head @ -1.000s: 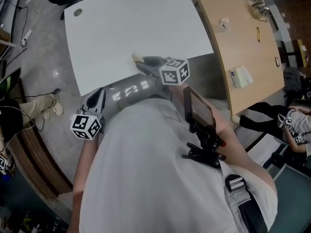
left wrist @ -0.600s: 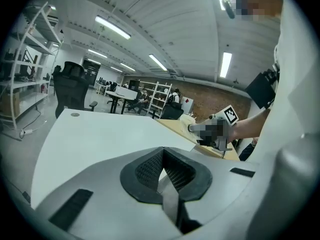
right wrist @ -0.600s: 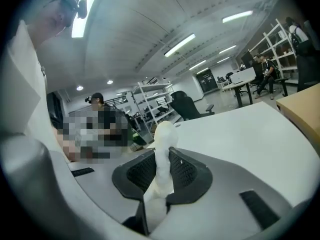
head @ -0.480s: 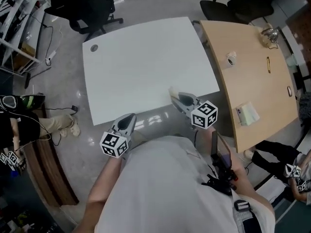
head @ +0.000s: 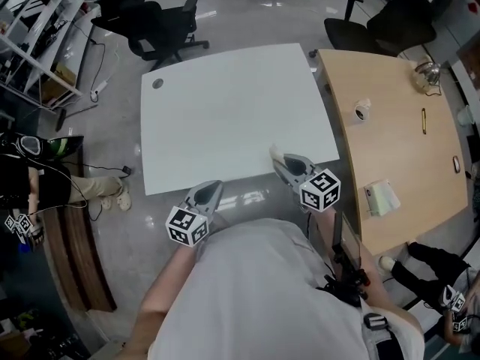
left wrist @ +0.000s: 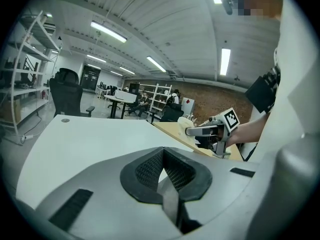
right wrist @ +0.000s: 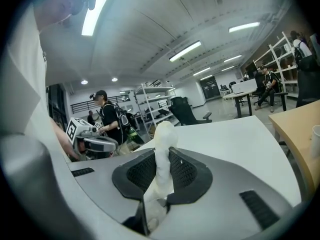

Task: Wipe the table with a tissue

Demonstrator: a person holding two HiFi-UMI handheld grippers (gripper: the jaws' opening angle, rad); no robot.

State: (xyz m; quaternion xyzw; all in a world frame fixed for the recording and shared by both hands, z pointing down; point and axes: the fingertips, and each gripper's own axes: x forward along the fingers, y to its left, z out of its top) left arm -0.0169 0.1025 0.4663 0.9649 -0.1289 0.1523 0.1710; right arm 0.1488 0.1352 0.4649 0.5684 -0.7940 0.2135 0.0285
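The white table [head: 225, 103] fills the middle of the head view. My right gripper [head: 280, 160] hovers at its near edge, right of centre, shut on a crumpled white tissue [head: 274, 151]. In the right gripper view the tissue [right wrist: 162, 154] stands up between the dark pads of the right gripper [right wrist: 160, 176], with the table [right wrist: 225, 134] beyond. My left gripper [head: 211, 189] hangs just off the near edge, over the floor. Seen in the left gripper view, the left gripper [left wrist: 164, 173] has its jaws together with nothing in them. The table [left wrist: 75, 144] lies ahead of it.
A wooden desk [head: 390, 126] adjoins the table's right side, carrying a tissue pack [head: 381, 197] and small items. Black office chairs [head: 161, 25] stand beyond the far edge. A person [head: 22, 171] stands at the left, near shelving.
Both grippers have moved to the right along the table's near edge. The right one now sits at the edge instead of over the top and keeps hold of the tissue.
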